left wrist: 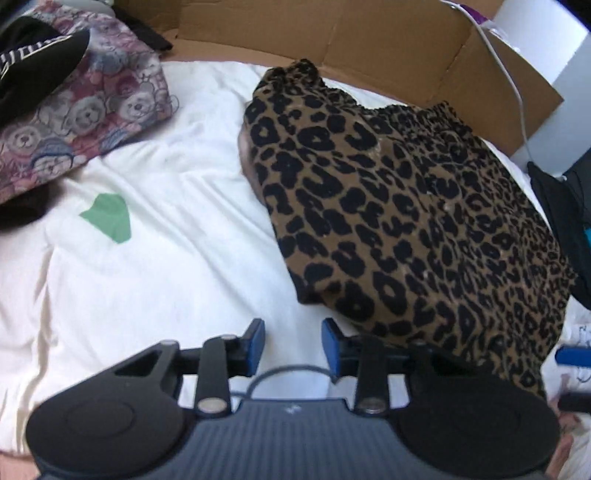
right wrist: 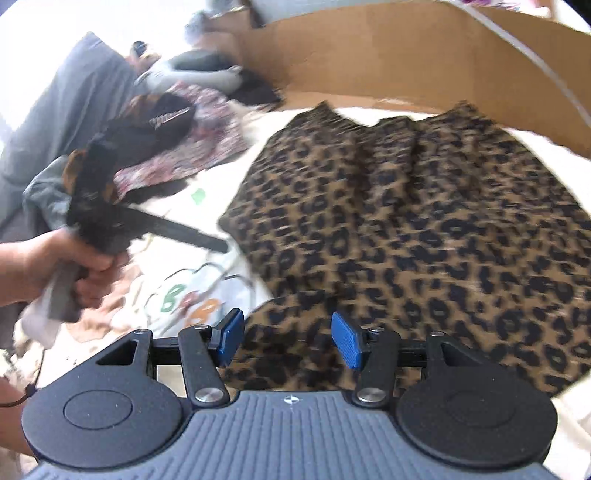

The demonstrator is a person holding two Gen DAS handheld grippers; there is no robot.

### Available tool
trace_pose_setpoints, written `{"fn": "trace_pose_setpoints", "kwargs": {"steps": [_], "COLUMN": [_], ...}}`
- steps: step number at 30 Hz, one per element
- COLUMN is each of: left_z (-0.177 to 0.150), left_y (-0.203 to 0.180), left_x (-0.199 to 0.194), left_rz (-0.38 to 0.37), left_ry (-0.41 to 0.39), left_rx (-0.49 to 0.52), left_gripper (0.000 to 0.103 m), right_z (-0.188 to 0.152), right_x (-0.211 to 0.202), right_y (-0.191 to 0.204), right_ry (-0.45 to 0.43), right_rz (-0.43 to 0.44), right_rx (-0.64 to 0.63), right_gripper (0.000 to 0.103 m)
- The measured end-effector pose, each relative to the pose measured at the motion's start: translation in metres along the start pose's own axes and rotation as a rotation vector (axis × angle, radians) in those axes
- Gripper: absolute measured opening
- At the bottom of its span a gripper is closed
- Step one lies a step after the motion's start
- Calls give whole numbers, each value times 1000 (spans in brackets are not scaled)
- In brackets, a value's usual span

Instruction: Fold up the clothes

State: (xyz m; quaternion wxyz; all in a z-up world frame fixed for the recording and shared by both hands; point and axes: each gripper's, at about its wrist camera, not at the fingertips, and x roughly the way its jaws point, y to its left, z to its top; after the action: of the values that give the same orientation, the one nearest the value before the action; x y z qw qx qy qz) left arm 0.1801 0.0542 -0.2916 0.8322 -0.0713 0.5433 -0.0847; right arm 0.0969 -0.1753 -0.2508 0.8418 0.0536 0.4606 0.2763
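Note:
A leopard-print garment [left wrist: 406,221] lies folded on the white bedding [left wrist: 147,229], its near edge draped over the right finger of my left gripper. My left gripper [left wrist: 293,343] is open just left of that near corner, nothing between its blue pads. In the right wrist view the same leopard-print garment [right wrist: 424,229] spreads ahead and to the right, blurred by motion. My right gripper [right wrist: 288,338] hovers open over its near left edge, empty. The left gripper body [right wrist: 99,206] shows at the left, held by a hand [right wrist: 74,258].
A teddy-bear print cloth [left wrist: 85,110] with a black garment [left wrist: 33,62] on top sits at the far left. A cardboard wall [left wrist: 332,33] rims the back. A green patch [left wrist: 109,218] marks the bedding. Dark items [left wrist: 561,206] lie at the right edge, and a white cable [left wrist: 506,62] runs there.

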Motion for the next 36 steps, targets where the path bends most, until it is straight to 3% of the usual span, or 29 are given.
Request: {"fn": "trace_pose_setpoints", "kwargs": {"steps": [6,10,14,24,36], "left_z": [5,6,10,44,70], "left_y": [-1,-5,-9,-28,-59], "left_x": [9,8,-8,-17,11], "left_rz": [-37,-82,-101,-207,-273], "left_ry": [-38,-58,-158,-201,-179], "left_rx": [-14,8,67,153,195], "left_gripper": [33,5,3,2,2], "right_z": [3,3,-6,-19,-13], "right_x": [35,50,56,65,52], "right_y": [29,47,60,62,13], "right_ry": [18,46,77,102,53], "right_rz": [79,127,161,78,-69], "right_rx": [-36,-61,-86,-53,55], "right_gripper": [59,59,59,59,59]}}
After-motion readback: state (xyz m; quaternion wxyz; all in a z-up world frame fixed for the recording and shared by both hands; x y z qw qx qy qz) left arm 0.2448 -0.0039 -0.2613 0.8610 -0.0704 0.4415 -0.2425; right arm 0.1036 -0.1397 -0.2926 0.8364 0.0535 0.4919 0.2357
